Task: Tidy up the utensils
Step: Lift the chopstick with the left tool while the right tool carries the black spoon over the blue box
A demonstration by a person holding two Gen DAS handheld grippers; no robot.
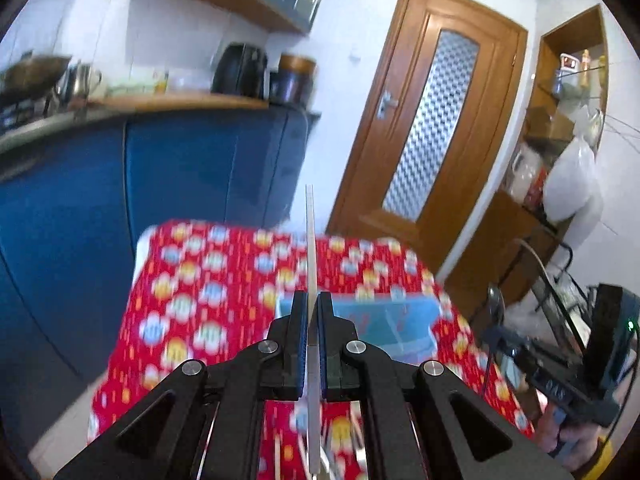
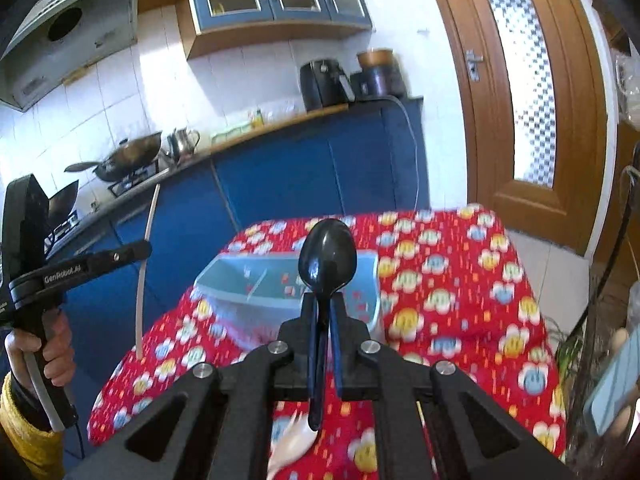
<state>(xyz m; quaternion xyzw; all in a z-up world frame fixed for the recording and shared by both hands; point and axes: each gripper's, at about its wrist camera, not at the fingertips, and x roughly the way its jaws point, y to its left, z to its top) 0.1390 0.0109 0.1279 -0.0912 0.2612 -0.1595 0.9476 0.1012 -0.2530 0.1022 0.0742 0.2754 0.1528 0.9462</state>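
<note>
My left gripper (image 1: 313, 300) is shut on a thin white chopstick (image 1: 311, 248) that stands up past the fingertips, held above the red flowered table. The same chopstick (image 2: 146, 240) shows in the right wrist view, in the left gripper (image 2: 146, 249). My right gripper (image 2: 322, 300) is shut on the handle of a black spoon (image 2: 328, 258), bowl up, above a light blue divided tray (image 2: 224, 280). The tray (image 1: 416, 320) lies on the table beyond my left fingers. A white spoon (image 2: 292, 446) lies on the cloth under the right gripper.
The red flowered tablecloth (image 2: 460, 300) covers a small table. Blue kitchen cabinets (image 1: 180, 168) with a counter, wok and kettle stand behind. A wooden door (image 1: 432, 120) is at the right. Shelves with bags (image 1: 560, 168) stand far right.
</note>
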